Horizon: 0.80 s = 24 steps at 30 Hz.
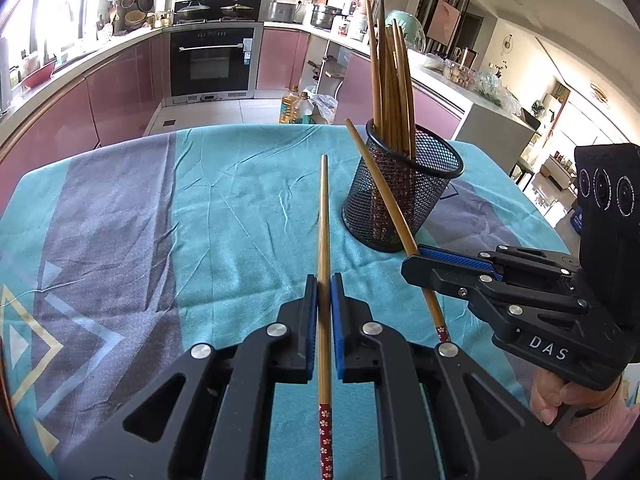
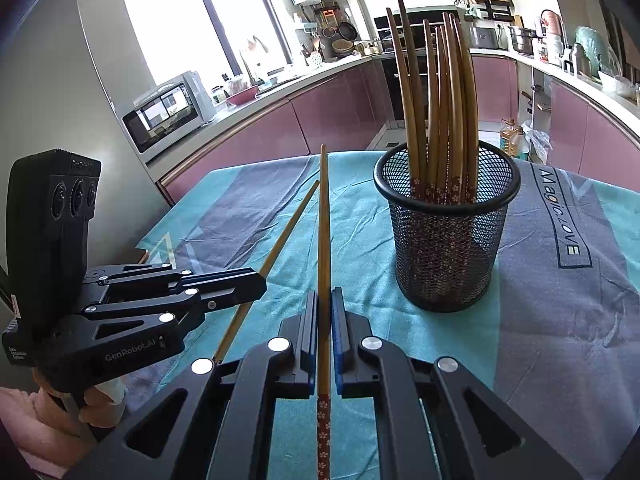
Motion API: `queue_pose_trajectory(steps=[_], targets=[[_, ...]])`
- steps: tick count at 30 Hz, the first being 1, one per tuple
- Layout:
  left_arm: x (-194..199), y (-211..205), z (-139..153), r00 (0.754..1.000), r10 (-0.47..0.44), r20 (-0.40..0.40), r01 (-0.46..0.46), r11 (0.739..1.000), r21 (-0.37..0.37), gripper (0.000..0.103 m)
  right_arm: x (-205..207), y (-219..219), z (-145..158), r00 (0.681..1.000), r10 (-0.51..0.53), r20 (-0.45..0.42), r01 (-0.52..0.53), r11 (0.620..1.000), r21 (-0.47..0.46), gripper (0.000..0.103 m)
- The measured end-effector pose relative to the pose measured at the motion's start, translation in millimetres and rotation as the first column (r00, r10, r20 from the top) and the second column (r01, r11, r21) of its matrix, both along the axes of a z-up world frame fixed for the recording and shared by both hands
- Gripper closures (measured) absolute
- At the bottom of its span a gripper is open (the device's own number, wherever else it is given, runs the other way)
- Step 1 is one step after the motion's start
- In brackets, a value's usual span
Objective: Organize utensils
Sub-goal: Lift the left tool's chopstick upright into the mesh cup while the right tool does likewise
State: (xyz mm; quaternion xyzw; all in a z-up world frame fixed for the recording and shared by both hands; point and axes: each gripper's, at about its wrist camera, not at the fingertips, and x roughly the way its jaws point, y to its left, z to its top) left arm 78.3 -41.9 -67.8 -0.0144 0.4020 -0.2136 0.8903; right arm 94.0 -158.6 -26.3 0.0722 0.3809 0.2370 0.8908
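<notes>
Over the table (image 1: 120, 208) with its teal cloth, each gripper has its jaws clamped on one chopstick: the left gripper (image 1: 324, 292) grips a chopstick (image 1: 323, 216), the right gripper (image 2: 325, 304) another chopstick (image 2: 324, 216). Just beside them stands the mesh cup (image 2: 446, 240), full of upright chopsticks (image 2: 436, 92).

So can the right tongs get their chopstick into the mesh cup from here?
Probably yes. The right tongs grip one chopstick, the mesh cup stands just ahead to the right, and nothing lies between, though the cup's standing chopsticks crowd the opening.
</notes>
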Motion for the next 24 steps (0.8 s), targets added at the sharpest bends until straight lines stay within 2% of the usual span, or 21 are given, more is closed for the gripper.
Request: queue_pose_trajectory(steps=[24], targets=[[-8.3, 6.9, 22.8, 0.999, -0.022, 0.048, 0.026, 0.997, -0.066, 0.096, -8.8, -12.6, 23.9, 0.996, -0.034, 0.085, 0.032, 0.999, 0.02, 0.097]])
